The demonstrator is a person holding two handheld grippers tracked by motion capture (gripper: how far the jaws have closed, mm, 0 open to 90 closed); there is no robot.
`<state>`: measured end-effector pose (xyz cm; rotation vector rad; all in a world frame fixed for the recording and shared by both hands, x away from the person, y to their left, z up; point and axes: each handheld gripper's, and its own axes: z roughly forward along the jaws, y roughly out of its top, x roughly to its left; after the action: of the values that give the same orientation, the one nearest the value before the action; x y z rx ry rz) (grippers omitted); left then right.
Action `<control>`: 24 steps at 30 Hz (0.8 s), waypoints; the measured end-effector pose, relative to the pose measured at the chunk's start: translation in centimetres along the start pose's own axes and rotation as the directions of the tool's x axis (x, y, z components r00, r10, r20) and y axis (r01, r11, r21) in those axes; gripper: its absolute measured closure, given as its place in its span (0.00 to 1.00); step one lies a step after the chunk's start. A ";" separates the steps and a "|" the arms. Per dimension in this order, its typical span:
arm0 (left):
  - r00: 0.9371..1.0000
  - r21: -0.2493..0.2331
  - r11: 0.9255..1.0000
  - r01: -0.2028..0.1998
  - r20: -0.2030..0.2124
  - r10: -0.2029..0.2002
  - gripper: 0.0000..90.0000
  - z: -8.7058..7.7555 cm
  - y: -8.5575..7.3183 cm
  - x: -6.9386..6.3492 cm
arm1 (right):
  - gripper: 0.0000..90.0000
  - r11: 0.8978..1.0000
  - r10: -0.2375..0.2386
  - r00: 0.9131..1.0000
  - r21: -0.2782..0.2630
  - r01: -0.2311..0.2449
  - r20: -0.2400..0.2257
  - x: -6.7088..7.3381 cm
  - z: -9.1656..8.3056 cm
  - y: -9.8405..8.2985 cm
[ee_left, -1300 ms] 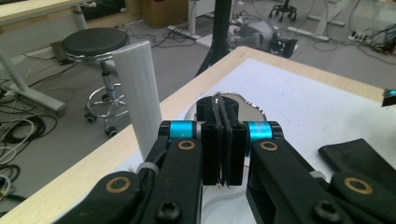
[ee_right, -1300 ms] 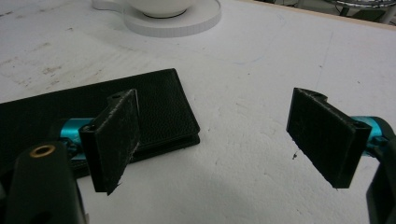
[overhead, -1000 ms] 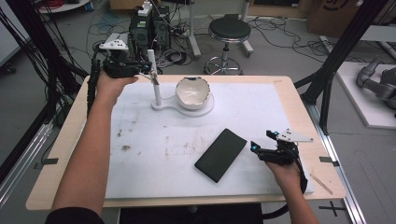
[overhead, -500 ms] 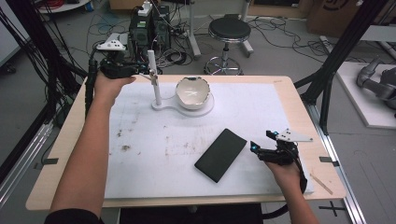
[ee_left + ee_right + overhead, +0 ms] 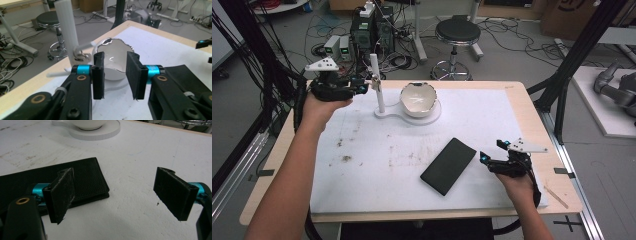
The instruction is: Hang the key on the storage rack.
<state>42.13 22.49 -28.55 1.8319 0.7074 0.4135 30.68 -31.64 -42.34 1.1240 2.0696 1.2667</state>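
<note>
A white upright post (image 5: 376, 82) stands on a flat white base (image 5: 384, 113) that also carries a white bowl (image 5: 417, 97). My left gripper (image 5: 362, 89) hovers just left of the post. Its jaws have just been opening and stand apart with nothing between them. In the left gripper view the gripper (image 5: 116, 75) looks toward the bowl (image 5: 115, 58), with the post (image 5: 66, 27) and a small metal ring (image 5: 80, 54) to the left. A black wallet (image 5: 448, 165) lies flat mid-table. My right gripper (image 5: 493, 151) rests open just right of it. In the right gripper view the wallet (image 5: 82, 176) sits behind the left jaw of the wide-open gripper (image 5: 120, 195).
A white mat (image 5: 512, 120) covers most of the wooden table (image 5: 532, 100); dark smudges (image 5: 346, 159) mark its left part. A black stool (image 5: 457, 32), cables and equipment stand on the floor beyond the far edge. Black frame posts (image 5: 562, 85) rise at the right.
My left gripper has drawn back a little from the post toward the near side, and its jaws have parted. The right gripper, wallet and bowl have stayed put.
</note>
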 end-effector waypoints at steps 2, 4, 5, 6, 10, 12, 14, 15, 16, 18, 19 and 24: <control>1.000 0.015 1.000 0.008 -0.006 -0.008 0.61 -0.2 -1.2 -0.6 | 0.20 1.000 -0.001 1.000 -0.006 0.001 0.006 -0.1 -0.1 0.0; 1.000 0.051 0.999 0.006 -0.001 -0.006 0.52 0.0 -1.9 -1.2 | 0.20 1.000 0.005 1.000 -0.005 -0.005 0.006 -0.1 -0.2 0.0; 1.000 0.058 0.998 0.002 0.002 -0.002 0.50 0.1 -2.4 -1.6 | 0.20 1.000 0.009 1.000 -0.006 -0.009 0.005 -0.1 -0.2 0.0; 1.000 0.063 0.998 -0.007 0.010 0.006 0.48 0.1 -2.8 -1.9 | 0.20 1.000 0.010 1.000 -0.007 -0.010 0.003 -0.1 -0.2 -0.1; 1.000 0.055 0.998 -0.005 0.027 0.003 0.42 0.4 -4.3 -3.0 | 0.20 1.000 0.009 1.000 -0.010 -0.009 -0.001 -0.3 -0.1 -0.1; 0.999 0.064 0.998 -0.009 0.038 0.006 0.37 0.5 -5.2 -3.4 | 0.20 1.000 0.011 1.000 -0.014 -0.011 -0.001 -0.3 -0.1 -0.1; 0.998 0.062 0.998 -0.023 0.055 0.020 0.35 0.7 -6.1 -3.8 | 0.20 1.000 0.012 1.000 -0.014 -0.012 0.001 -0.3 -0.2 -0.1; 0.998 0.062 0.998 -0.023 0.055 0.020 0.34 0.7 -6.1 -3.8 | 0.20 1.000 0.014 1.000 -0.013 -0.014 -0.002 -0.3 -0.2 -0.1; 0.998 0.062 0.998 -0.030 0.065 0.026 0.33 0.8 -6.7 -4.1 | 0.20 1.000 0.013 1.000 -0.015 -0.013 -0.004 -0.3 -0.2 -0.1; 0.996 0.066 0.997 -0.026 0.083 0.020 0.31 1.1 -7.9 -4.6 | 0.20 1.000 0.017 1.000 -0.016 -0.017 -0.007 -0.3 -0.2 -0.2; 0.996 0.066 0.998 -0.023 0.087 0.017 0.31 1.2 -8.5 -4.9 | 0.20 1.000 0.017 1.000 -0.016 -0.017 -0.007 -0.3 -0.2 -0.2; 0.994 0.097 0.995 -0.001 0.106 -0.009 0.27 1.4 -10.8 -5.3 | 0.20 1.000 0.012 1.000 -0.018 -0.012 -0.008 -0.2 -0.3 -0.1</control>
<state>35.98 20.72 -38.81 1.9285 0.6677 0.2804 30.58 -31.99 -42.34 1.1265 2.0555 1.2947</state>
